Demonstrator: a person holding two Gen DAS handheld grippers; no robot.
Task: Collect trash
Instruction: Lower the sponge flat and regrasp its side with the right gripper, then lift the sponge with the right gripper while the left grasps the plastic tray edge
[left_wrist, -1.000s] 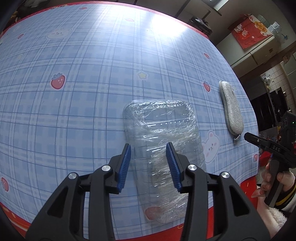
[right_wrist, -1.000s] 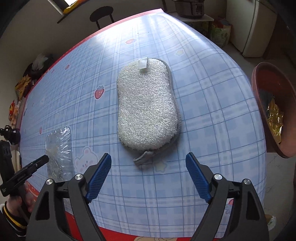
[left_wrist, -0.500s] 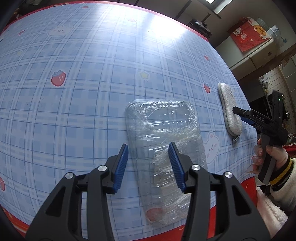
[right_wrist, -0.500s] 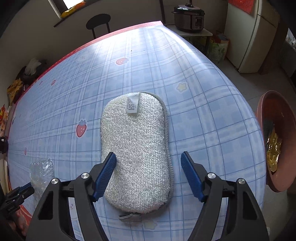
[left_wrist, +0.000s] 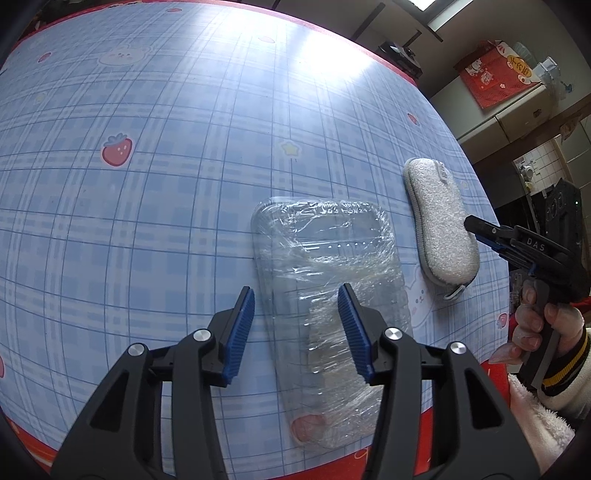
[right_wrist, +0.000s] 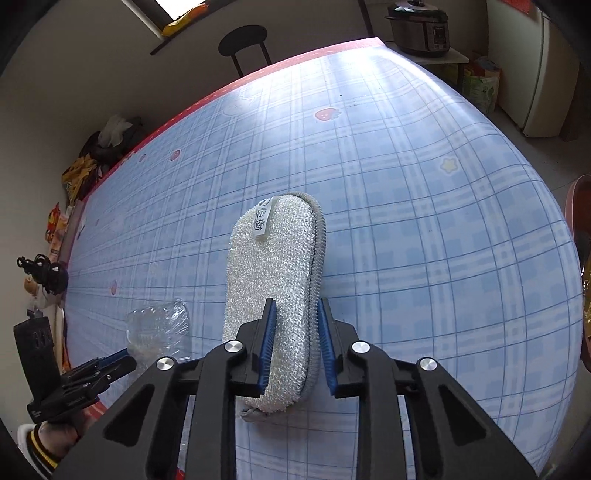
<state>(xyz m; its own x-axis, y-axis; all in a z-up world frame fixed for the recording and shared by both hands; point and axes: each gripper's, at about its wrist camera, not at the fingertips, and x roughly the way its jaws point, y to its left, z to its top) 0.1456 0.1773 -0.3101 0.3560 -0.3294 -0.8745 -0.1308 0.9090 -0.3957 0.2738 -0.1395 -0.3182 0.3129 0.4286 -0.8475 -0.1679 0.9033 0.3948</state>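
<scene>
Right tool (right_wrist: 295, 332) has just been closing and now pinches the sponge (right_wrist: 273, 266); left tool (left_wrist: 297, 328) hangs half-open above the wrapped tray (left_wrist: 325, 258) on the table (left_wrist: 147, 221).

Plastic tray (left_wrist: 325, 280) on table (left_wrist: 147, 221) near front edge; sponge (left_wrist: 439, 229) just to its right.

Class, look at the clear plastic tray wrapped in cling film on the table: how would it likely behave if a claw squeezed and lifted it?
The clear plastic tray looks thin-walled and empty, so probably light and easily crushed. Its wrinkled, glossy cling film may slip or slide against the pads.
</scene>
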